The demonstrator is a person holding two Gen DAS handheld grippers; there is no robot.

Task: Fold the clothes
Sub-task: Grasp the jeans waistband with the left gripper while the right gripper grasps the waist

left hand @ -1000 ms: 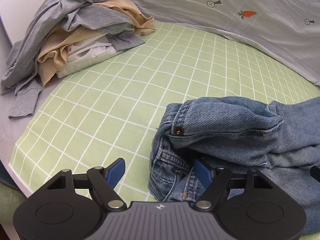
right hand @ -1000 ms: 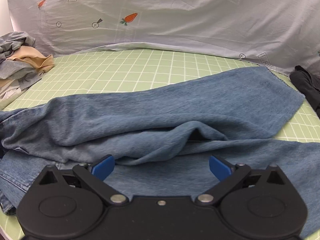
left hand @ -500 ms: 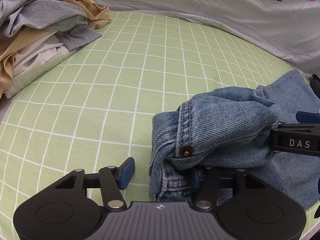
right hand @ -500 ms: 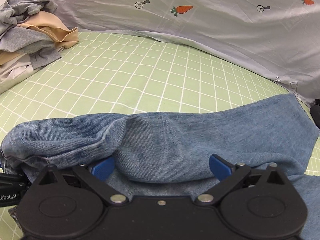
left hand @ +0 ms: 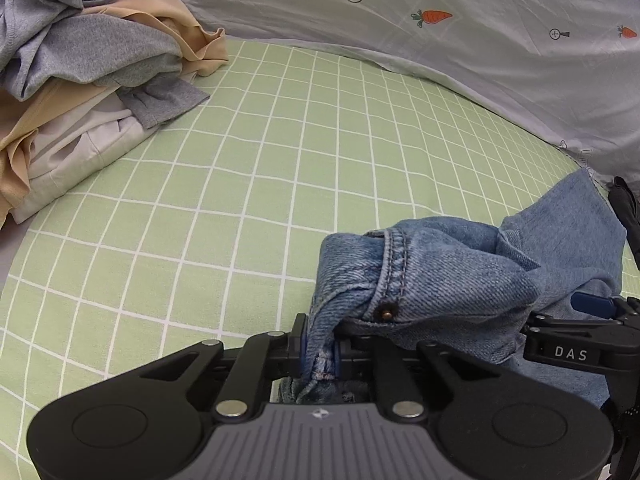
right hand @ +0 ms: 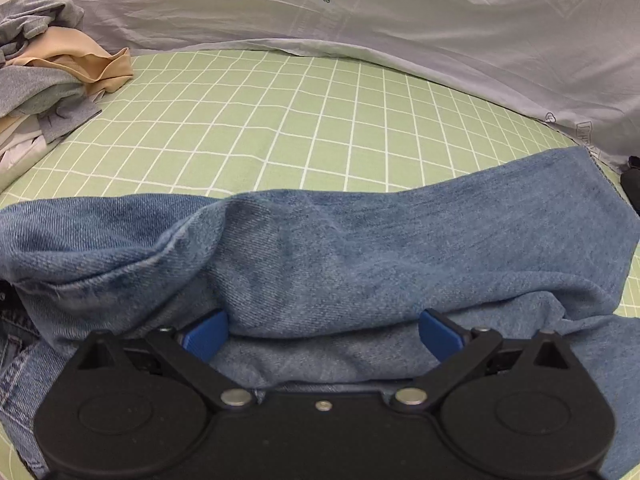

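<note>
Jeans (left hand: 460, 276): heavy, floppy denim; grab the thick waistband. Left gripper (left hand: 319, 354) fingers just clamped on the waistband edge; right gripper (right hand: 322, 334) fingers spread wide, holding nothing.

Faded blue denim jeans (right hand: 360, 248), coarse twill weave with heavy stitched seams and a dull copper rivet (left hand: 386, 313). Matt black plastic on the left claw (left hand: 320, 354) and right claw (right hand: 322, 332), smooth blue pads (right hand: 206, 334), bright metal pivot pins. Soft matt cotton sheet (left hand: 280, 152), green with white grid. Thin, creased grey printed cloth (right hand: 400, 20) behind. Heathered grey knit and smooth beige fabric in the pile (left hand: 92, 60).
</note>
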